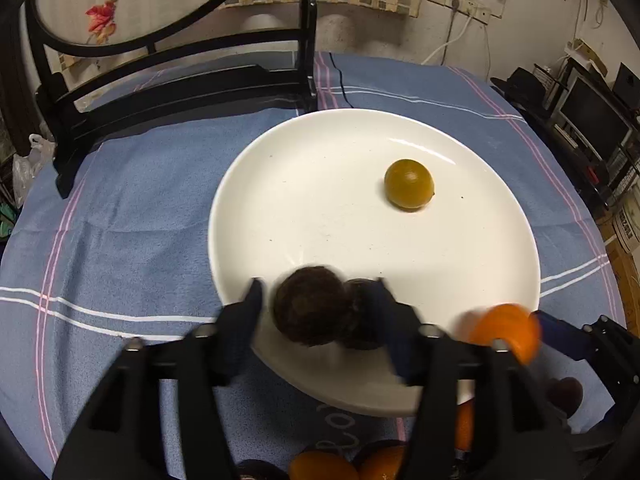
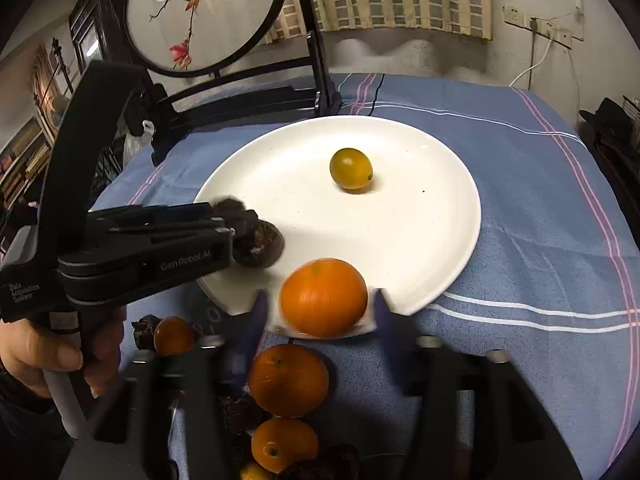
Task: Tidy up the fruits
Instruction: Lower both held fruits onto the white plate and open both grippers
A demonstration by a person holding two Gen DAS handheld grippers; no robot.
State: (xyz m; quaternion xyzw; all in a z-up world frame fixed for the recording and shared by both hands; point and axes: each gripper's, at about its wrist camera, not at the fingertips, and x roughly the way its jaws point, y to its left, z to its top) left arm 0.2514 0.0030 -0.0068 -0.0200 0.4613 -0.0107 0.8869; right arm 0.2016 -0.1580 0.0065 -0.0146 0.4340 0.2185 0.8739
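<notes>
A white plate [image 1: 320, 208] lies on the blue cloth; it also shows in the right wrist view [image 2: 400, 220]. A small greenish-yellow citrus [image 1: 409, 184] sits on it, seen too in the right wrist view [image 2: 351, 169]. My left gripper [image 1: 318, 308] is over the plate's near rim with a dark brown fruit [image 1: 310, 308] between its fingers; a gap shows on the left side. A second dark fruit [image 1: 360, 320] lies beside it. My right gripper [image 2: 320, 304] is shut on an orange [image 2: 323, 297] at the plate's front edge. The left gripper [image 2: 240, 220] shows there too.
More oranges [image 2: 289, 380] and dark fruits [image 2: 146, 330] lie on the cloth in front of the plate. A round embroidered screen on a black stand [image 2: 200, 16] stands at the table's back left. A wall with sockets and cables is behind.
</notes>
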